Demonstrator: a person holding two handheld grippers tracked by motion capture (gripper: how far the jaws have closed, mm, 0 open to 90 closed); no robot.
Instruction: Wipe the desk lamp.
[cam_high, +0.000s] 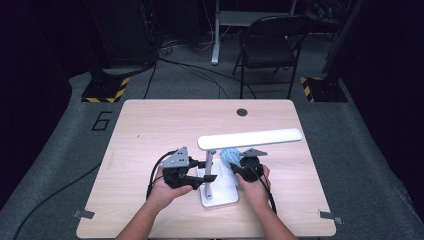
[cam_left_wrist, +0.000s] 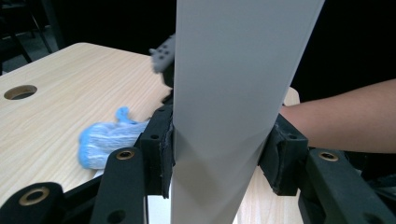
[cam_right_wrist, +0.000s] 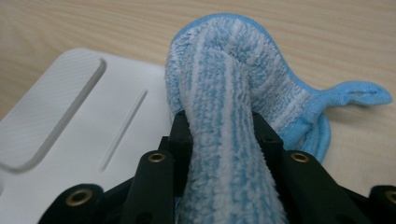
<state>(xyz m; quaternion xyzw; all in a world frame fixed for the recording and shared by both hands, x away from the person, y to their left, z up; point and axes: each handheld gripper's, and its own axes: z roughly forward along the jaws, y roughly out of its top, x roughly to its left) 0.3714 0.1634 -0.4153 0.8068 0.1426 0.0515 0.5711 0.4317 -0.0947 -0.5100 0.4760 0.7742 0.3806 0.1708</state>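
Lamp post sits clamped in the left gripper, while the right gripper pinches a blue cloth apparently resting against the white lamp base on the table.

Not much to read from my end tbh. Only legible thing is a big dark "6" marked on the grey floor mat, just off the far left corner of the counter. Past that, two floor blocks w/ yellow-black hazard stripes, one far left, one far right; that's a warning pattern, no words on them afaict. No brand or label I can make out on anything lying on the counter, in either gripper view.
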